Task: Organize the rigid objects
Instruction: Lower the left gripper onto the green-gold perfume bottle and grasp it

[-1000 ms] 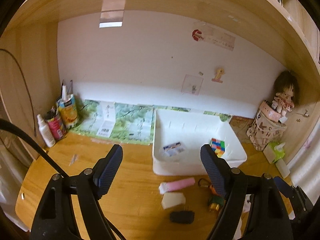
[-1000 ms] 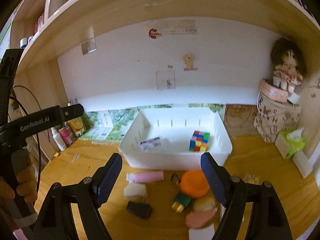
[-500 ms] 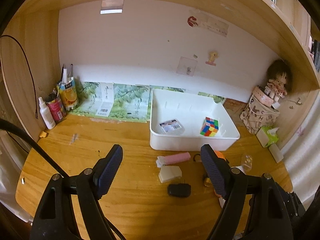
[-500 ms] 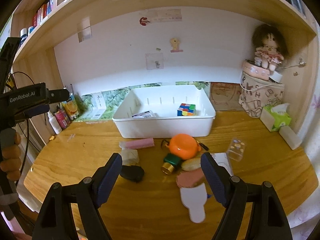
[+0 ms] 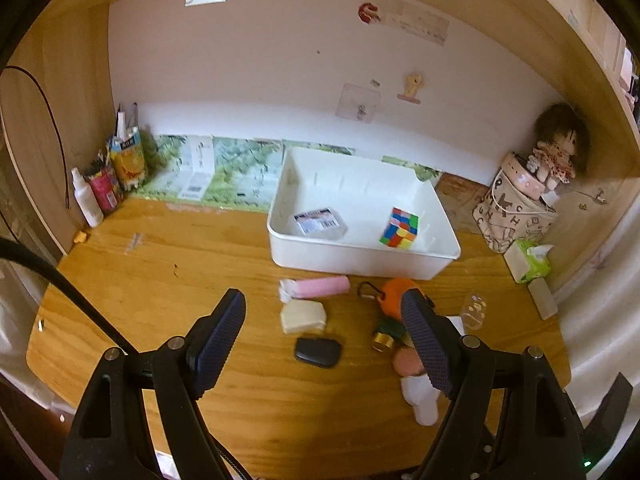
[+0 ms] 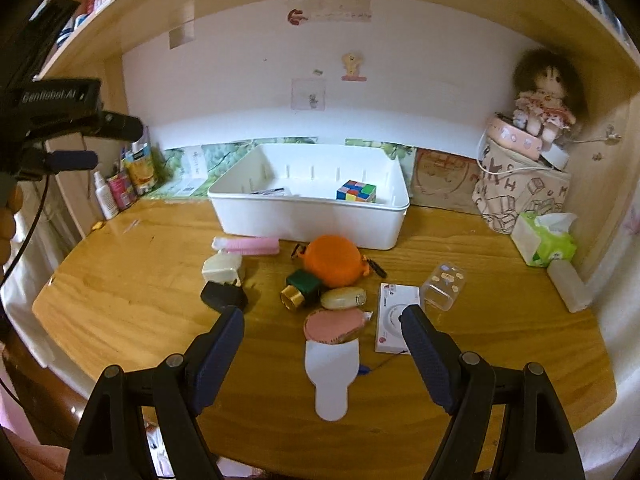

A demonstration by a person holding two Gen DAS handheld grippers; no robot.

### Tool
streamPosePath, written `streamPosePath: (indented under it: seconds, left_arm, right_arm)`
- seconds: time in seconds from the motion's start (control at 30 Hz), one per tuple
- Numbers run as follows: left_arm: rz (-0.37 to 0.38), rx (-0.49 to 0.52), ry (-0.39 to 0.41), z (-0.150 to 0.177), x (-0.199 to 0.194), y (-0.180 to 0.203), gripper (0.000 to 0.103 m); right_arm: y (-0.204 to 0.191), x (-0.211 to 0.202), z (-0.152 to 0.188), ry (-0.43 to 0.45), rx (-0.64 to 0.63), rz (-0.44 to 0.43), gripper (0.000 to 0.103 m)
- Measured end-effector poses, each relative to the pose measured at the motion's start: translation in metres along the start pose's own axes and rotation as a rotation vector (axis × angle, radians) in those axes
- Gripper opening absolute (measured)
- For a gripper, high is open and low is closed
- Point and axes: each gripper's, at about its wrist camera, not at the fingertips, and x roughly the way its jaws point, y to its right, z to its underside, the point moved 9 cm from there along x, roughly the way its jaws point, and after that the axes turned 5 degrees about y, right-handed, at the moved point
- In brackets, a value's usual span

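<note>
Wooden desk (image 6: 120, 300), both grippers hovering, jaws apart

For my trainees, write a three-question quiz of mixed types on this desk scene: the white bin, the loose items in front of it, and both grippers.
1. True or false: the multicoloured puzzle cube lies inside the white plastic bin.
2. Which item lies nearest the bin's front wall? A) pink cylindrical tube B) black plug adapter C) white paddle-shaped card
3. Fill in: the jaws of the left gripper and the right gripper are both ____.

Key: 1 true; 2 A; 3 open, holding nothing.
</note>
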Motion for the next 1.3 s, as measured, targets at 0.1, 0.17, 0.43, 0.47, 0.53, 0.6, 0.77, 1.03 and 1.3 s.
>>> streamPosePath:
  seconds: [0.1,0.17,0.43,0.47,0.53,0.6,0.77,1.03,1.3]
  left_arm:
    - [-0.005,-0.004,-0.026,0.007,0.003,0.013,0.083]
    - [0.003,0.003,-0.054,0.014,0.008,0.025,0.083]
    - [0.014,0.042,-0.177,0.04,0.039,0.059,0.083]
    - [0.013,0.045,-0.195,0.043,0.044,0.063,0.084]
    - [0.008,0.054,-0.229,0.05,0.053,0.069,0.085]
    - [0.006,0.061,-0.268,0.057,0.064,0.074,0.085]
    - [-0.005,0.07,-0.346,0.071,0.087,0.08,0.086]
    - [-0.048,0.134,-0.427,0.082,0.131,0.082,0.086]
    - [-0.043,0.159,-0.516,0.095,0.17,0.084,0.086]
  right_arm:
    - [0.005,0.002,0.007,-0.007,-0.036,-0.016,0.081]
    - [0.008,0.005,0.012,-0.016,-0.046,-0.035,0.081]
    - [0.017,0.021,0.034,-0.072,-0.059,-0.112,0.081]
    - [0.017,0.023,0.038,-0.078,-0.062,-0.125,0.081]
    - [0.017,0.028,0.044,-0.092,-0.072,-0.136,0.081]
    - [0.015,0.033,0.049,-0.11,-0.084,-0.15,0.081]
    - [0.006,0.045,0.062,-0.147,-0.097,-0.206,0.081]
    - [0.003,0.069,0.071,-0.186,-0.118,-0.229,0.081]
    - [0.008,0.089,0.076,-0.232,-0.106,-0.252,0.081]
